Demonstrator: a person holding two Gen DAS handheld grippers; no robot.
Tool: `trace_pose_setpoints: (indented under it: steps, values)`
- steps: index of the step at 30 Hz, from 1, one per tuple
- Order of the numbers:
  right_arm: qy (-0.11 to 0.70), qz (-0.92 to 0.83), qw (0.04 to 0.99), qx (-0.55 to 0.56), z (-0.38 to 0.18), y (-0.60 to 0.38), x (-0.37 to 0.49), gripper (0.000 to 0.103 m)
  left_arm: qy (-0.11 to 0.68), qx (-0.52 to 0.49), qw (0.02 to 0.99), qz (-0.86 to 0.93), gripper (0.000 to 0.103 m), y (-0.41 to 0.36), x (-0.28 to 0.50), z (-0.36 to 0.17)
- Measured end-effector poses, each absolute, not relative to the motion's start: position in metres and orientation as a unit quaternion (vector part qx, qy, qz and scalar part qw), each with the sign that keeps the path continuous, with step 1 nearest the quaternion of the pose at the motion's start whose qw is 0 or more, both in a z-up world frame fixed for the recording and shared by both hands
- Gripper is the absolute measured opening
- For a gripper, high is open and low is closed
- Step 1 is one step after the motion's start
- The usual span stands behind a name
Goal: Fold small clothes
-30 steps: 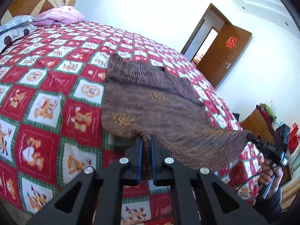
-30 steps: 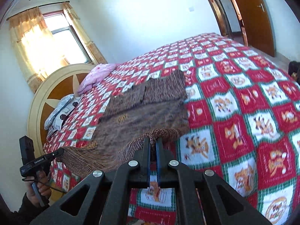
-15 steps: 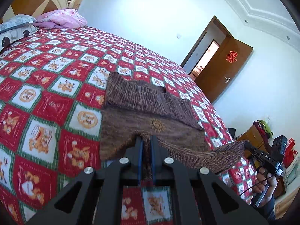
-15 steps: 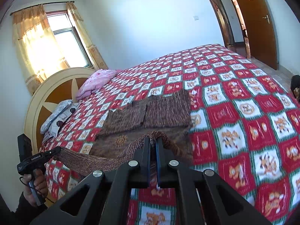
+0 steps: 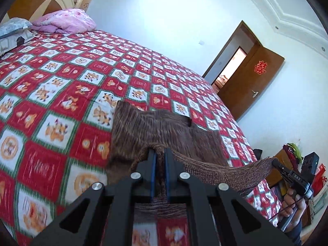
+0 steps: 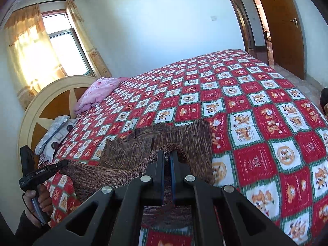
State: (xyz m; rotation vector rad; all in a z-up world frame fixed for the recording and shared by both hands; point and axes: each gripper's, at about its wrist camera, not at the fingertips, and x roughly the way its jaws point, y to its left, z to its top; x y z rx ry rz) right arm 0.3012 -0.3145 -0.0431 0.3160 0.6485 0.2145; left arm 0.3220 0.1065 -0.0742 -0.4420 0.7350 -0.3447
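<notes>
Mid-fold, by the look of it: brown knit garment (image 5: 155,127) on the red-and-white checked bedspread (image 5: 61,94), far half lying flat with its 2 sleeves apparently already turned in across the body, near hem lifted clear of the bed. Left gripper (image 5: 159,153) with jaws pressed together, pinching 1 corner of that hem; right gripper (image 6: 167,153) likewise clamped on the other corner, knit bunched over its tips. Hem stretched as a slack band between the 2 grippers, visible from either wrist view running out to the opposite tool, each held in a hand (image 6: 39,196). Done so far, judging from how the cloth lies: sleeves in, bottom edge picked up. Left to do, again as a judgement: carrying the hem over onto the far part near the collar, laying it down square, releasing both corners, perhaps smoothing or a further fold to make a compact bundle. Pink pillow (image 5: 63,21) and headboard (image 6: 53,100) well apart from the garment; no other small clothes in view.
</notes>
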Motion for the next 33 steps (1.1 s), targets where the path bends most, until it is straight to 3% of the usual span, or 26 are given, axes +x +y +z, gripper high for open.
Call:
trace_pose_setpoints:
  steps: [8, 16, 18, 20, 21, 23, 25, 33]
  values:
    - [0.347, 0.08, 0.921, 0.16, -0.065, -0.327, 0.386, 0.004, 0.388, -0.205, 0.885, -0.154, 0.008, 0.104, 0.395, -0.092]
    - [0.418, 0.042, 0.896, 0.147, -0.139, -0.329, 0.49, 0.005, 0.429, -0.176, 0.877, -0.121, 0.008, 0.096, 0.47, -0.139]
    - [0.428, 0.025, 0.892, 0.142, -0.151, -0.328, 0.501, 0.011, 0.436, -0.156, 0.881, -0.103, 0.014, 0.092, 0.479, -0.146]
    - [0.413, 0.025, 0.899, 0.141, -0.15, -0.325, 0.5, 0.041, 0.436, -0.169, 0.88, -0.081, 0.023, 0.099, 0.481, -0.147]
    - [0.403, 0.032, 0.905, 0.135, -0.147, -0.323, 0.497, 0.045, 0.433, -0.182, 0.878, -0.086, 0.026, 0.104, 0.478, -0.146]
    - [0.386, 0.033, 0.917, 0.094, -0.137, -0.309, 0.486, 0.045, 0.42, -0.186, 0.884, -0.085, 0.053, 0.114, 0.466, -0.138]
    - [0.372, 0.041, 0.926, 0.052, -0.129, -0.294, 0.472, 0.045, 0.401, -0.164, 0.899, -0.061, 0.067, 0.12, 0.453, -0.131]
    - [0.412, 0.16, 0.889, -0.122, -0.145, -0.212, 0.452, 0.045, 0.402, -0.001, 0.913, -0.064, 0.069, 0.088, 0.414, -0.152]
